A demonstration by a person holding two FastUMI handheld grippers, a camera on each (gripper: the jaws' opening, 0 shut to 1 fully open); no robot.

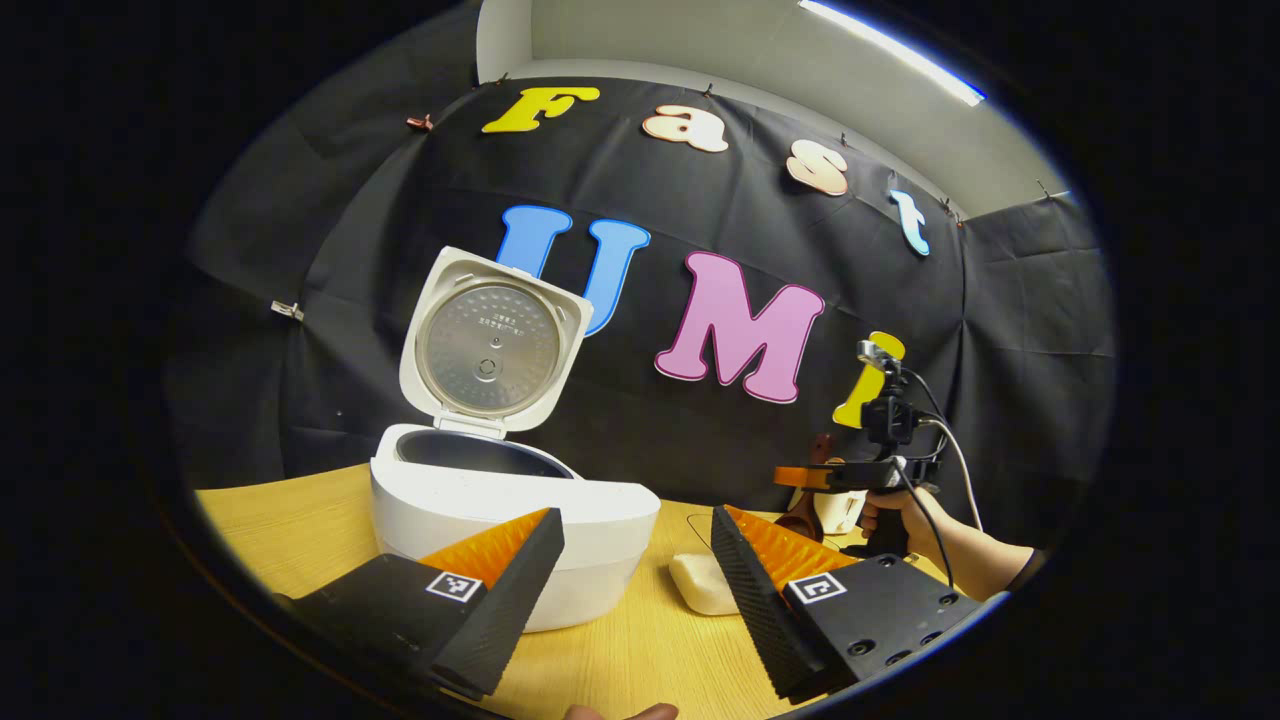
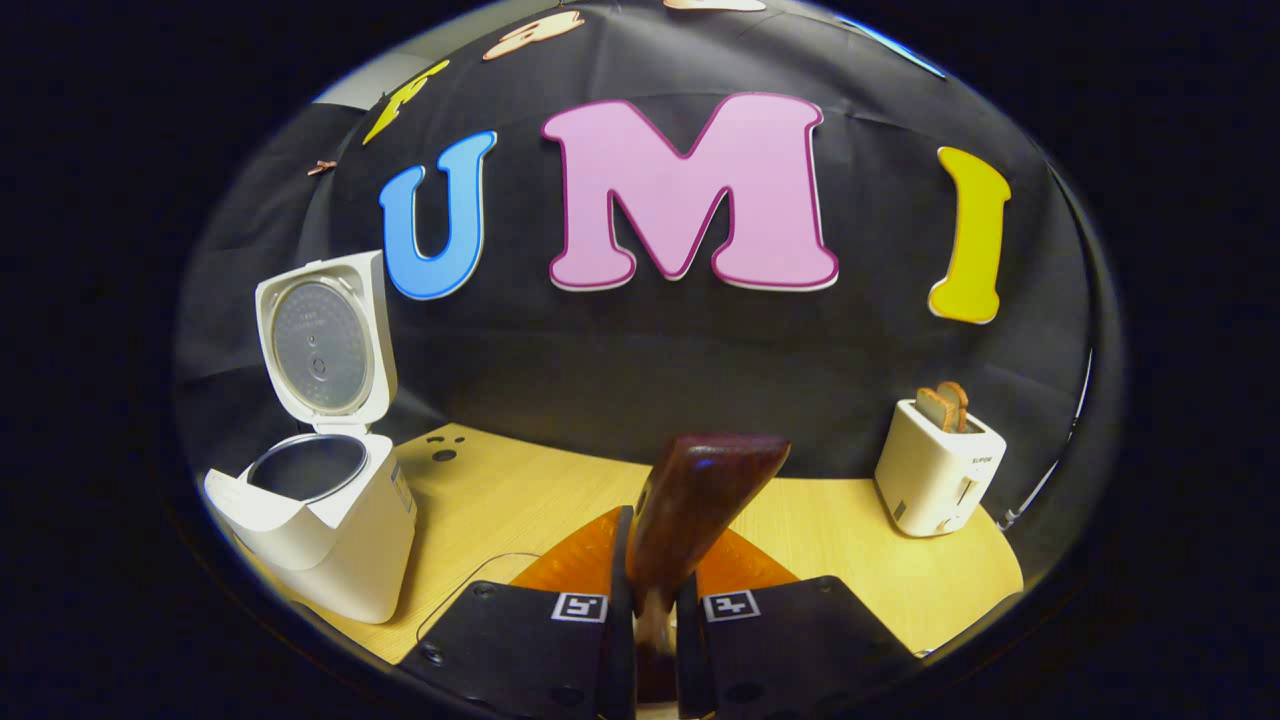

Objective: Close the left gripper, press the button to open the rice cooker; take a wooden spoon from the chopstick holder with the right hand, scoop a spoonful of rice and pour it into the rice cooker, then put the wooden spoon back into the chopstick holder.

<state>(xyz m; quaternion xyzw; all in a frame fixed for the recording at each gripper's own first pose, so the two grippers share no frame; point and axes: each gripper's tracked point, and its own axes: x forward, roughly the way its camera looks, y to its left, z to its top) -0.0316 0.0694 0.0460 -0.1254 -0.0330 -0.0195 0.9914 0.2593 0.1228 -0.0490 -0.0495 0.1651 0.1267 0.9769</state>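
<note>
The white rice cooker (image 1: 510, 510) stands open on the wooden table, its lid (image 1: 488, 345) tipped up and the dark inner pot showing. My left gripper (image 1: 635, 520) hovers open just in front of it, nothing between its fingers. Farther right, a hand (image 1: 895, 520) holds my right gripper (image 1: 795, 477) above a white chopstick holder (image 1: 838, 512). In the right gripper view, my right gripper (image 2: 660, 560) is shut on the brown wooden spoon (image 2: 700, 490), which sticks up between its fingers. The open rice cooker (image 2: 320, 520) sits at the left there.
A pale rounded object (image 1: 705, 585) lies on the table (image 1: 280, 530) just right of the cooker. A white toaster (image 2: 940, 465) with bread slices (image 2: 945, 405) stands at the right of the table (image 2: 520, 490). The black cloth wall runs close behind.
</note>
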